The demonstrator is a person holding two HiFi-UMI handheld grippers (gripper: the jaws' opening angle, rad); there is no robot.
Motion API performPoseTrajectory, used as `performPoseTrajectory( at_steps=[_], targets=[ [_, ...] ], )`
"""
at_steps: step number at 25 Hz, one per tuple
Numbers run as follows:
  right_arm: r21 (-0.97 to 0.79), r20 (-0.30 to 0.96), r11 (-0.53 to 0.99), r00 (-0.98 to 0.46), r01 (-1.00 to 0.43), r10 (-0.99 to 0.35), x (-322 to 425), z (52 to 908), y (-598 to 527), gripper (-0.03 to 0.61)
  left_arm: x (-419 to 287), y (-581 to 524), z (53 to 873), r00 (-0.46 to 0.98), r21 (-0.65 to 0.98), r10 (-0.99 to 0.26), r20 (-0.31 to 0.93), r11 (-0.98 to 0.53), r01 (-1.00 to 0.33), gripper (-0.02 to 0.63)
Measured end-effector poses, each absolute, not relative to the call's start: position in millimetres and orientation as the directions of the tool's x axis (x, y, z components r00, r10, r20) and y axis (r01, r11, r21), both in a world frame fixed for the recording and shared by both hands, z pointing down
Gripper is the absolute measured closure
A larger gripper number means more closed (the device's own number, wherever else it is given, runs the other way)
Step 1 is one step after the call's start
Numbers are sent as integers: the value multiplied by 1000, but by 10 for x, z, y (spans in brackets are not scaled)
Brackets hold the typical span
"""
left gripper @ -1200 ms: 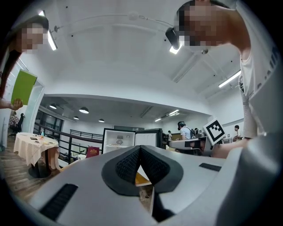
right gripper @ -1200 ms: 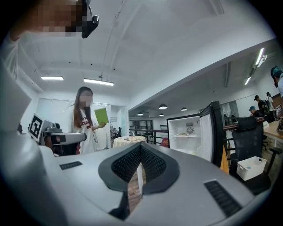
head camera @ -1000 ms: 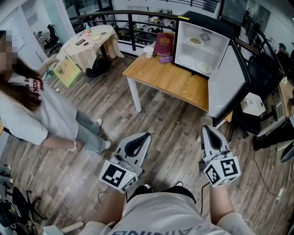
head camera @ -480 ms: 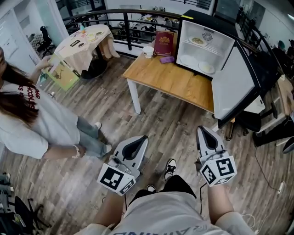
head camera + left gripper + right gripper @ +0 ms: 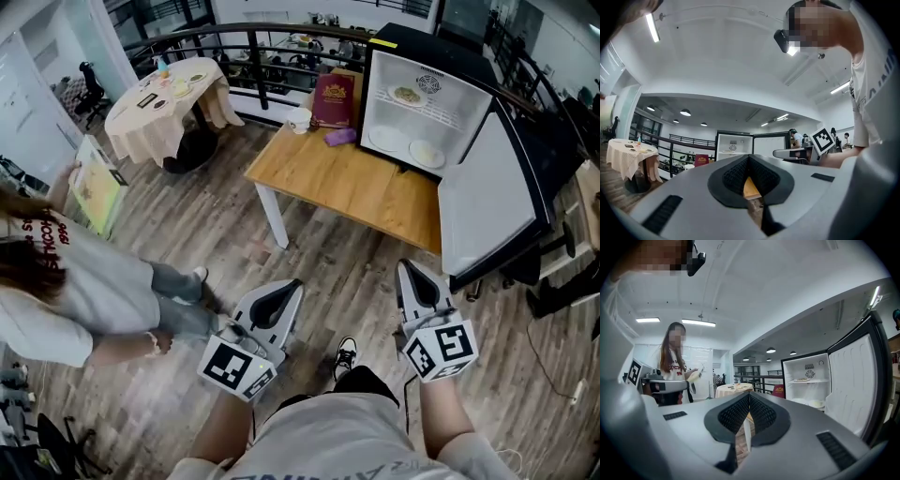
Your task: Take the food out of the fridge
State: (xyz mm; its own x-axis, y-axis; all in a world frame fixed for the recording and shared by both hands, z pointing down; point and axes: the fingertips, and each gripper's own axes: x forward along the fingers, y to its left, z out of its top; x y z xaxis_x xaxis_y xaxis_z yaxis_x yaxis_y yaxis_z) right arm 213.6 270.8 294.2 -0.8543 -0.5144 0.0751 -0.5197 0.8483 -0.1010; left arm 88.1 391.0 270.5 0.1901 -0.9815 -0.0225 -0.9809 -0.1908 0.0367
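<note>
Food [image 5: 407,95] sits untouched inside the wide-open fridge [image 5: 459,105].

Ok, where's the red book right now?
In the head view, upper centre: the red book stands at the wooden table's far edge, between the white cup and the open fridge.

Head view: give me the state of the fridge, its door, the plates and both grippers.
Fridge: on the wooden table.
Fridge door: swung wide open.
Top-shelf plate: holds food, inside.
Two bottom plates: inside the fridge.
Left gripper: shut, empty.
Right gripper: shut, empty.
</note>
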Motion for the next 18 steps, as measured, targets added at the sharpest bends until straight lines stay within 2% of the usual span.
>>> performPoseTrajectory(
  at_steps=[18],
  targets=[
    [-145,63,867,-879,-477,-473,1812,3088,922,558,737,1962,2724,169,24,-985,25,-168,-985,609]
  ],
)
